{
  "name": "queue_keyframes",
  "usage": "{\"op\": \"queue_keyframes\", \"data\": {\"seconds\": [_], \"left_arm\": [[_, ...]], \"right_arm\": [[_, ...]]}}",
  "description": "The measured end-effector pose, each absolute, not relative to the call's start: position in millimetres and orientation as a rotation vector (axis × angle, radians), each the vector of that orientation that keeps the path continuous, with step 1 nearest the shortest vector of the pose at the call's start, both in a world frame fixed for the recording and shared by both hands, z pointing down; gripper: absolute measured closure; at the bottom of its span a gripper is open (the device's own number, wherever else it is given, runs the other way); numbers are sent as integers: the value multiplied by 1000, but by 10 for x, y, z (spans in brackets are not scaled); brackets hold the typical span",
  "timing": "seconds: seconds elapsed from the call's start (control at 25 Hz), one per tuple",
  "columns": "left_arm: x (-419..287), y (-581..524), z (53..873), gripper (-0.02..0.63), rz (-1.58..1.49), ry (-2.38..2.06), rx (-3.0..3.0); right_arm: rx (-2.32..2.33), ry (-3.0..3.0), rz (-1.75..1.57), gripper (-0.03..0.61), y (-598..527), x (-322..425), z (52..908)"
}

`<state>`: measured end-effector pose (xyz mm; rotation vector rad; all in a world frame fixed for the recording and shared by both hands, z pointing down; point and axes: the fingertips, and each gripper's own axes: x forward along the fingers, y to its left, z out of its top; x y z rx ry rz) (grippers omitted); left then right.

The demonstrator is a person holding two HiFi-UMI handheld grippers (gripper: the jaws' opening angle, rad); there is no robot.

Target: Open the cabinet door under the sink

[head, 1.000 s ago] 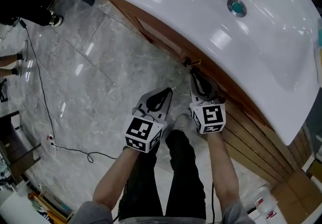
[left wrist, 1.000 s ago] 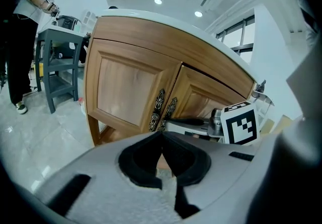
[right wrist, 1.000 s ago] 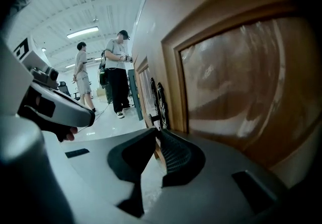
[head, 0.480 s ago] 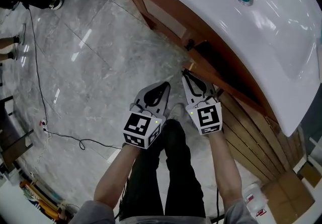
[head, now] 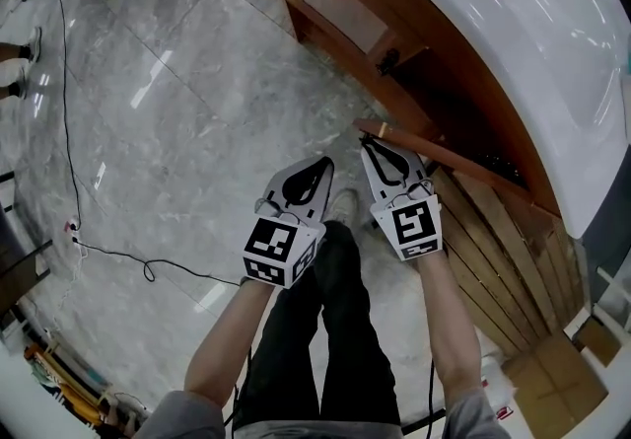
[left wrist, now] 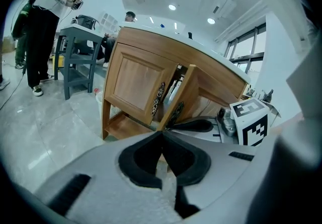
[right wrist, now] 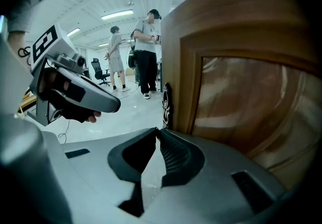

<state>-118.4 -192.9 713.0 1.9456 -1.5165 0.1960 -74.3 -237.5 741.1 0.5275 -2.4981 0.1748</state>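
The wooden cabinet stands under the white sink (head: 562, 33). Its left door (head: 340, 3) is closed. The right door (head: 444, 159) is swung out towards me, and dark cabinet space shows behind it. My right gripper (head: 376, 143) is at that door's free edge, jaws shut on the lower end of its black ornate handle (right wrist: 165, 104). The left gripper view shows the open door (left wrist: 188, 94) edge-on beside the closed door (left wrist: 136, 84). My left gripper (head: 322, 166) hangs shut and empty just left of the right one, above the floor.
A slatted wood panel (head: 503, 259) runs right of the open door, with a cardboard box (head: 547, 388) beyond. A black cable (head: 89, 181) trails over the grey marble floor at left. My legs (head: 315, 329) are below the grippers. People (right wrist: 146, 52) stand far off.
The right door has swung from closed to well open, following my right gripper as it drew back from the cabinet. The left gripper has stayed beside it, shut.
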Motion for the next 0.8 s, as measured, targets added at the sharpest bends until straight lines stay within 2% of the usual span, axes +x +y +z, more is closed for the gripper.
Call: {"op": "queue_keyframes", "data": {"seconds": [0.8], "left_arm": [[-802,-787,7249,606,143,-1605,1819]], "right_arm": [[184,-2419,5,543,-1407,-404,7463]]}}
